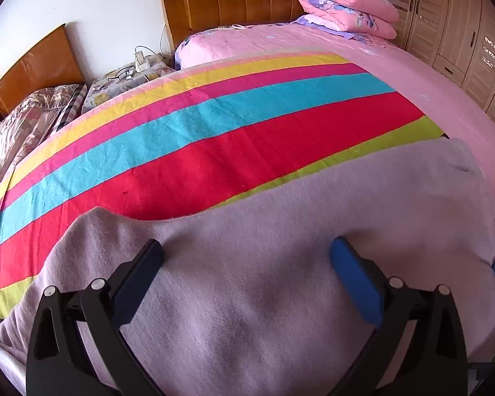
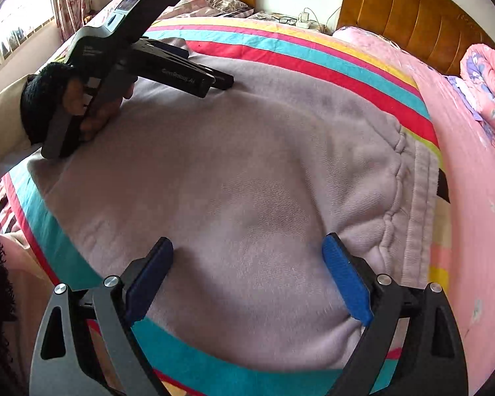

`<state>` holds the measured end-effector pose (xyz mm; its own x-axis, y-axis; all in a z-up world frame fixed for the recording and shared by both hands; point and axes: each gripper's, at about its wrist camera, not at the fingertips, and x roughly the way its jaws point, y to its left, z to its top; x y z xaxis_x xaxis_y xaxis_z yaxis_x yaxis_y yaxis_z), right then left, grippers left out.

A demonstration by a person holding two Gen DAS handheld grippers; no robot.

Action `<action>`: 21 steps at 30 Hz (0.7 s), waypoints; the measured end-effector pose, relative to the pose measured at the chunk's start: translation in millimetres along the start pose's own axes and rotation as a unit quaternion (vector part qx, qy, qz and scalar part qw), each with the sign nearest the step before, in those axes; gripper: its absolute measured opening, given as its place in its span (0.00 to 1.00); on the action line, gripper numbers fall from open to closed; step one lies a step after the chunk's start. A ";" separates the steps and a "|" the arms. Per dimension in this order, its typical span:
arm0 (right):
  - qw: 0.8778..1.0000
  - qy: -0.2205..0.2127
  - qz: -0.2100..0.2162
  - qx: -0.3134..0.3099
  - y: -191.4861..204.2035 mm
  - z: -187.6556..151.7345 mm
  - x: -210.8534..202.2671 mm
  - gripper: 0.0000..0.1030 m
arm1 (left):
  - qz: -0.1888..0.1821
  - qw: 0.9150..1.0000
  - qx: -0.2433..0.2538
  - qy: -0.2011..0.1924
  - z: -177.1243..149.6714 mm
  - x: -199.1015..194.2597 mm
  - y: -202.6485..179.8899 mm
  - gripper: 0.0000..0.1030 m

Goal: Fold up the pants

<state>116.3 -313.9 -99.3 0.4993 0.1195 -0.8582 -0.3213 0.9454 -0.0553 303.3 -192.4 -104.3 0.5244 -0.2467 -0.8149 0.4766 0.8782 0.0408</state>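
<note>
on the bed's striped blanket (image 1: 214, 138), lilac pants (image 2: 247, 171) spread flat, left gripper (image 1: 247, 254) and right gripper (image 2: 247, 247) hovering over them, jaws wide, gripping nothing.

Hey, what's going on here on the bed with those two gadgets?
A person is folding lilac pants laid flat on a striped sheet on the bed. Each hand holds a hand-held gripper. The left hand-held gripper and the right hand-held gripper both point down at the fabric with jaws wide open, gripping nothing. The right one is near the waistband; the left is farther along the pants. No fold is being pulled at this moment.
</note>
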 end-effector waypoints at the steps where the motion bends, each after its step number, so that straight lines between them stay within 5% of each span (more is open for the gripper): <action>1: 1.000 -0.019 -0.012 0.004 2.6 2.0 -6.5 0.86 | 0.000 1.000 0.000 -0.001 0.0 0.2 0.4 0.99; 4: 0.998 -0.055 0.002 0.034 0.2 3.2 -18.9 0.86 | 0.003 1.000 0.000 -0.002 -0.8 -1.6 -0.1 0.99; 7: 0.999 -0.020 -0.004 0.040 -2.5 -12.4 -1.6 0.86 | 0.004 1.000 -0.001 -0.003 -1.1 -2.1 0.1 0.99; 10: 0.999 -0.030 0.003 0.030 -0.9 -28.0 -2.9 0.86 | 0.003 1.000 -0.001 -0.003 -1.2 -2.4 0.3 0.99; 15: 0.993 -0.083 0.014 0.087 -11.0 -36.1 -34.9 0.86 | 0.003 1.000 -0.002 -0.003 -0.9 -1.8 0.5 0.99; 21: 0.994 -0.055 0.002 0.097 -12.6 -48.9 -22.0 0.86 | 0.002 1.000 -0.004 -0.002 -0.3 -1.7 0.8 0.99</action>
<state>70.0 -343.3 -104.7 0.5874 0.1451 -0.7962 -0.1676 0.9843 0.0557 302.6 -191.2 -103.1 0.5296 -0.2441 -0.8124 0.4689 0.8823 0.0405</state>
